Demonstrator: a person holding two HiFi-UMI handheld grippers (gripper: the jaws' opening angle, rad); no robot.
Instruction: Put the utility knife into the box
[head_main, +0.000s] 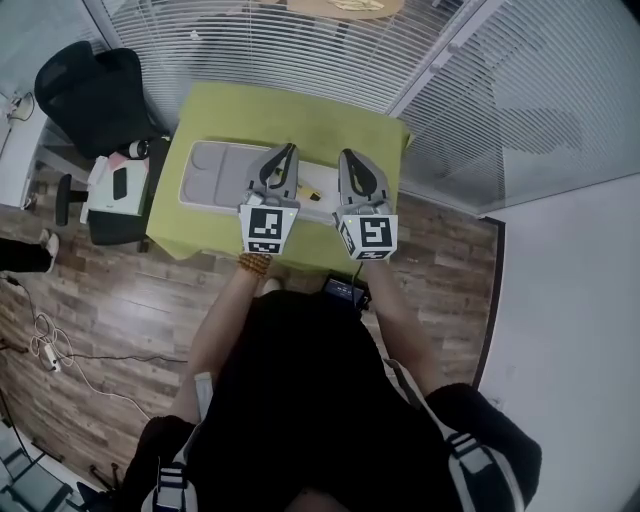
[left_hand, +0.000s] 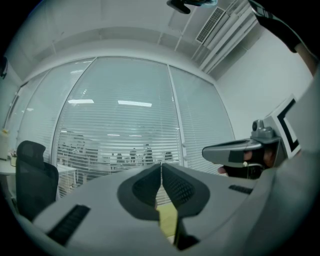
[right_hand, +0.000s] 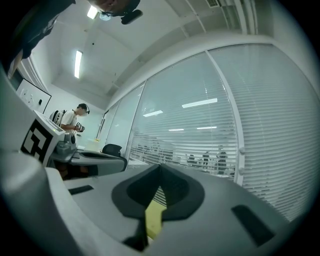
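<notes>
A shallow grey box (head_main: 212, 170) lies on the green table (head_main: 300, 115). Just right of it, between the two grippers, lies a small yellow thing (head_main: 311, 190) that looks like the utility knife; it is too small to tell more. My left gripper (head_main: 290, 150) hangs over the box's right end with its jaws shut and empty (left_hand: 161, 166). My right gripper (head_main: 346, 156) hovers beside it, to the right of the yellow thing, and points level. Its jaws (right_hand: 160, 168) meet at the tips with nothing between them. Both gripper views look over the table towards the blinds.
A black office chair (head_main: 95, 90) and a low side table with small items (head_main: 115, 185) stand left of the green table. Glass walls with blinds (head_main: 300, 40) close off the far side. Cables (head_main: 48, 350) lie on the wooden floor. A person (right_hand: 75, 119) stands far off.
</notes>
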